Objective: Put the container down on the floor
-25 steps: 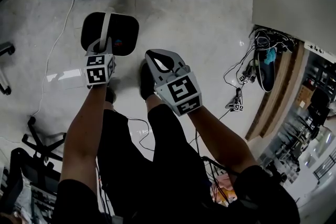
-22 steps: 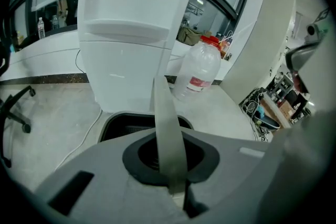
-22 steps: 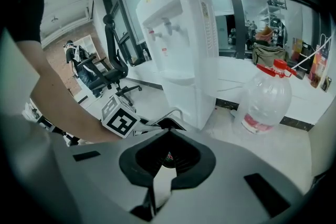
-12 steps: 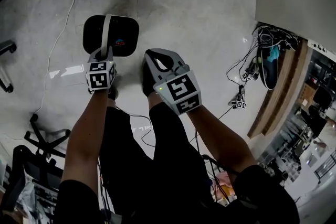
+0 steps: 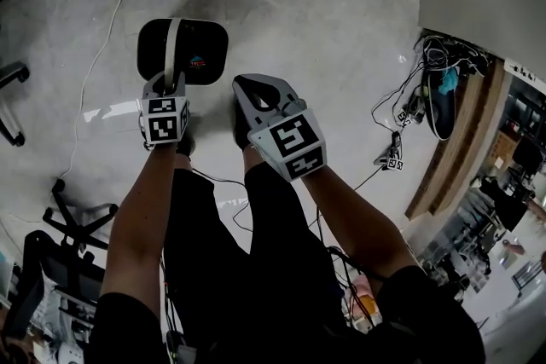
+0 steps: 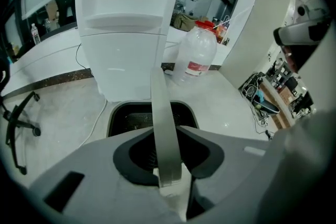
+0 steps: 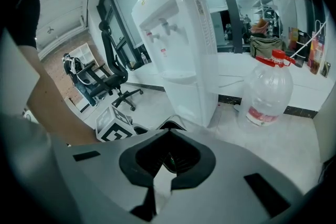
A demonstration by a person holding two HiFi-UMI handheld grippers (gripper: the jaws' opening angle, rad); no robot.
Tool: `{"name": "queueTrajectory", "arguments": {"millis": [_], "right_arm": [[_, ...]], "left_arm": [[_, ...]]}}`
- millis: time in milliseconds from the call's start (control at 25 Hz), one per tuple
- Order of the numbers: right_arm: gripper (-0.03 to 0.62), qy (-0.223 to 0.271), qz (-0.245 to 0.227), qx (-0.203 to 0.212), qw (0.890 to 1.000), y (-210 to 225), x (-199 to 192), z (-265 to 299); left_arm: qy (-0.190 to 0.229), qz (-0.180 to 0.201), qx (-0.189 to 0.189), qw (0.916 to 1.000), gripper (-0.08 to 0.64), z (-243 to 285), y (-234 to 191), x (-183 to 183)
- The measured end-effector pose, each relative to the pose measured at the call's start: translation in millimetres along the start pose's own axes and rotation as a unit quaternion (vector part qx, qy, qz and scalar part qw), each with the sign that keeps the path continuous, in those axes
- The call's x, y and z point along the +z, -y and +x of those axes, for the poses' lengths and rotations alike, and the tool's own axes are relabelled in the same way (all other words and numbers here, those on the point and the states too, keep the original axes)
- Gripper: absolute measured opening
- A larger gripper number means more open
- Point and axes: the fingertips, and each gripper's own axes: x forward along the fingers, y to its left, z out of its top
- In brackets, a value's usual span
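With the black container (image 5: 203, 47) seemingly settled on the floor (image 5: 324, 30) before the water dispenser (image 6: 126, 23), my left gripper (image 5: 168, 86) is opening, its jaws parting around the grey handle (image 6: 164, 128) to release it, while the right gripper (image 5: 254, 91), clenched and empty, hangs just to its right.

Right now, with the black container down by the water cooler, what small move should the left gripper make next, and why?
Probably ease the left gripper back off the grey handle. The black container appears to rest on the floor, and the jaws are opening, the handle between them with a gap on each side.
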Motion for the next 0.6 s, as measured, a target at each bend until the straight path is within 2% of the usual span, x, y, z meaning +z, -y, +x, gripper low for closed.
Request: {"name": "queueTrajectory", "arguments": {"millis": [280, 400, 600], "right_arm": [[-0.002, -0.002, -0.006, 0.003, 1.000, -4, -10, 0], [-0.002, -0.008, -0.003, 0.004, 1.000, -5, -15, -4], [-0.002, -0.007, -0.001, 0.009, 1.000, -7, -15, -7]], "left_arm": [[-0.005, 0.018, 0.040, 0.9990, 0.103, -15, -4, -4], [-0.010, 0.011, 0.040, 0.9991, 0.106, -17, -3, -6], [-0.015, 0.027, 0.042, 0.9986, 0.110, -11, 1, -6]]}}
